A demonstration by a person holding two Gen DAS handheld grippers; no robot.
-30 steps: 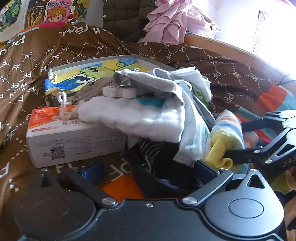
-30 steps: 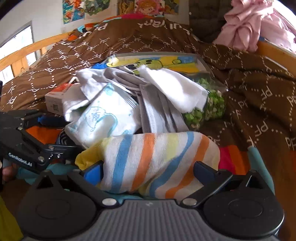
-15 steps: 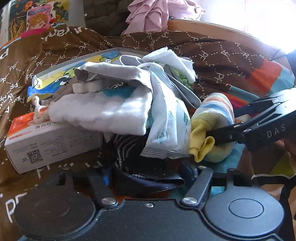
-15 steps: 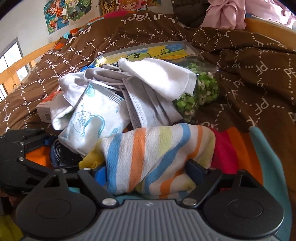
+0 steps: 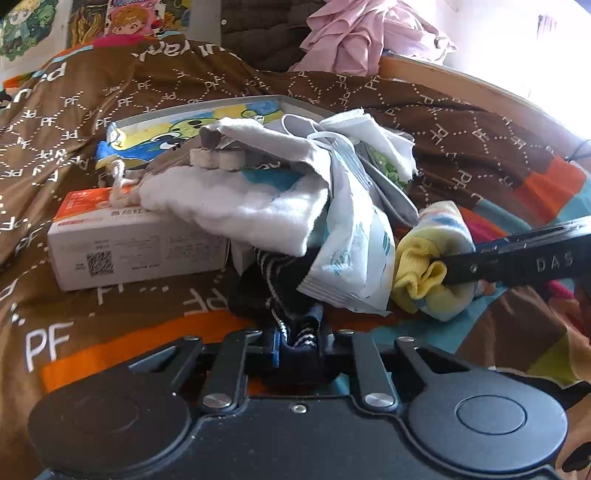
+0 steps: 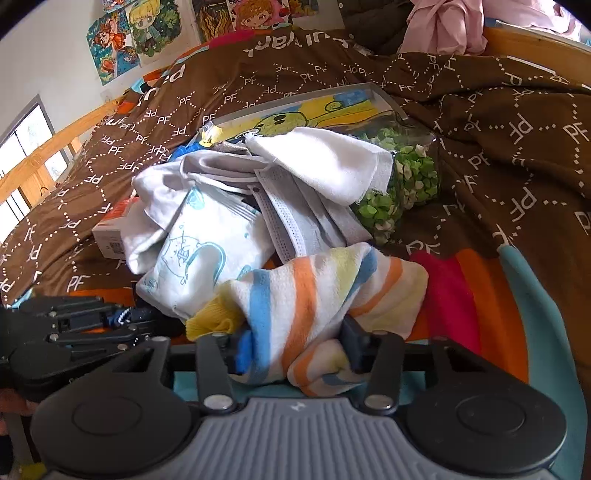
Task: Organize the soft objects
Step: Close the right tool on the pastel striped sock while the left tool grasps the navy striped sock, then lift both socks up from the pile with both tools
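Observation:
My left gripper [image 5: 299, 350] is shut on a dark navy sock with white stripes [image 5: 280, 280] that trails out from under the pile. The right gripper [image 6: 295, 347] is shut on a pastel striped sock [image 6: 314, 280], bunched between its fingers, yellow cuff to the left. The left wrist view shows the right gripper [image 5: 447, 273] clamping that sock [image 5: 443, 236] at the cuff. The pile holds a fluffy white cloth [image 5: 236, 203], a white tissue pack with blue print [image 6: 199, 258], a grey face mask [image 6: 295, 218] and a white cloth [image 6: 325, 162].
A white and orange carton [image 5: 136, 243] lies left of the pile, partly under the fluffy cloth. Behind are a cartoon-printed flat box [image 6: 314, 114] and a bag of green paper stars [image 6: 402, 184]. All rest on a brown patterned quilt [image 6: 498, 147]; pink clothes [image 5: 362, 33] lie at the back.
Both grippers went from open to shut: the left closed on the dark striped sock, the right on the pastel striped sock, squeezing it into a bunch. The left gripper drew back slightly.

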